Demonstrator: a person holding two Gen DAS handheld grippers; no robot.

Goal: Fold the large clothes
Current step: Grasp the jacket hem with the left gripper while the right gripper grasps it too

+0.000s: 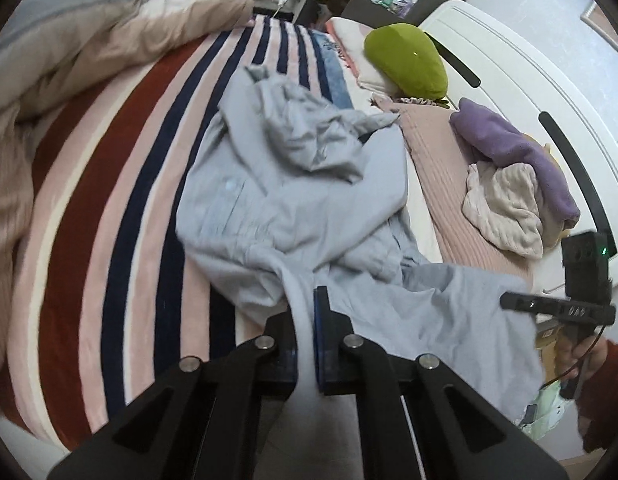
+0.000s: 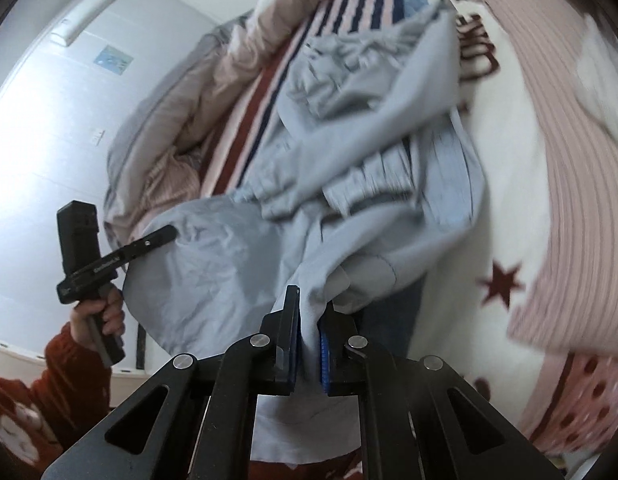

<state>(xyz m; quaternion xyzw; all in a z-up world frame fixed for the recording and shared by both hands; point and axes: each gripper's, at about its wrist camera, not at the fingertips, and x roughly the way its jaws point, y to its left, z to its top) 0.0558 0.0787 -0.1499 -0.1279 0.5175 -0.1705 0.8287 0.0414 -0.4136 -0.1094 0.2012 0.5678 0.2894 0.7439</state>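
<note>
Light blue shirt (image 1: 285, 216) lying crumpled on the striped bed (image 1: 121, 184), long axis running away from the cameras, crumpled end farthest. Near edge raised off the bed, pinched at two spots: left gripper (image 1: 307, 320) clamped on fabric, right gripper (image 2: 309, 320) likewise.

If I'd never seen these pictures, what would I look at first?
Probably the big pale blue garment crumpled in the middle of the bed, with the left gripper and right gripper each pinching a bit of its near edge. Next, the striped blanket beneath it, and the bright green cushion by the white headboard.
</note>
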